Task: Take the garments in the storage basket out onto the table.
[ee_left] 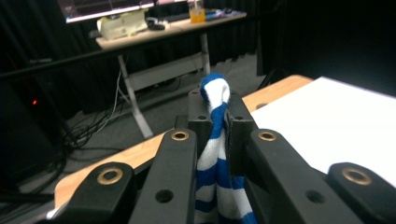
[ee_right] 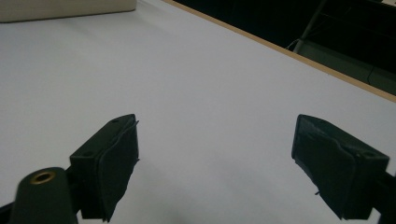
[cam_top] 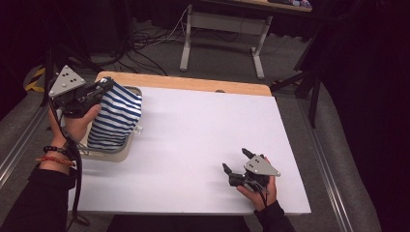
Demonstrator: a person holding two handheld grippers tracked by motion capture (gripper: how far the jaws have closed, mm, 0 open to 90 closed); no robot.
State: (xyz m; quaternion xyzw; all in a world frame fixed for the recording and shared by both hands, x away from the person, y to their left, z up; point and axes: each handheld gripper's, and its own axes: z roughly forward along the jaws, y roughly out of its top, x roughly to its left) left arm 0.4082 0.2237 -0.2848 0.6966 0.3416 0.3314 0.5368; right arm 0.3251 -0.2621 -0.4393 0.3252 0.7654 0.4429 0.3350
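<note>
Blue-and-white striped cloth (cam_top: 116,116), soft knit or jersey look, horizontal bands of even width, hangs as a loose bunched column over a shallow beige tray (cam_top: 115,155) at the left edge of the table (cam_top: 203,140). Long axis runs from upper left, where it is pinched, down and slightly right to the tray; lower end rests in or on the tray, exact contact hidden by folds. Left gripper (cam_top: 107,87) has its black jaws clamped on the top edge of the cloth; in the left gripper view a small rounded tuft of the fabric (ee_left: 214,93) pokes out above the pads, the rest trailing down between the jaw arms, stripes twisted into a narrow rope there. Jaw arms matt black plastic with brass-coloured pivots; grey three-cornered plate on top of each gripper. Tray has rounded corners and a low rim, smooth hard finish. Table surface flat matt white, a pale wood strip along the far edge. Right gripper (cam_top: 237,162) lies low near the front right part of the table, well apart from the cloth, jaws spread wide with bare tabletop between the dark padded tips (ee_right: 116,154), holding nothing
</note>
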